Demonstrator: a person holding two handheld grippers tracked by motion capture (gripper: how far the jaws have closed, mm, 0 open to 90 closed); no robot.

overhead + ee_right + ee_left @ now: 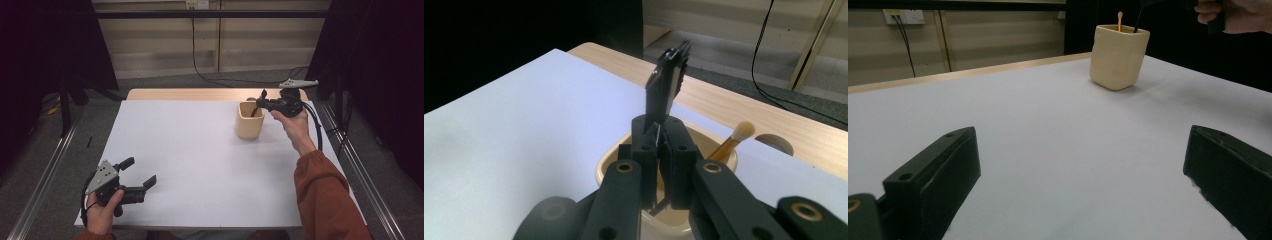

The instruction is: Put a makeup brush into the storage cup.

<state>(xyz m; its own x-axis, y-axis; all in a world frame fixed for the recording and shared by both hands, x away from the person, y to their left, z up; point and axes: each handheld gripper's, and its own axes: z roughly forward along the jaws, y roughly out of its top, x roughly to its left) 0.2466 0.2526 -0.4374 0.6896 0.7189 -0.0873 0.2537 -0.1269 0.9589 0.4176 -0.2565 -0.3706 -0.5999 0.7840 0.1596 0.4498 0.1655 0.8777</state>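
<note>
White table (200, 150), grey floor (165, 80). Cup (249, 120) at 2 o'clock; right gripper (261, 98) clamps a black comb (667, 82) over it, left gripper (138, 172) is wide apart.

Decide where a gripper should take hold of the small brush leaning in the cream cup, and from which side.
Grip the brush on its amber handle just below the pale tuft, coming down from above. Only that top part rises clear of the cup rim, and the cup walls block a side approach. The right gripper is shut on a black comb-like tool; the open left gripper is probably freer.
</note>
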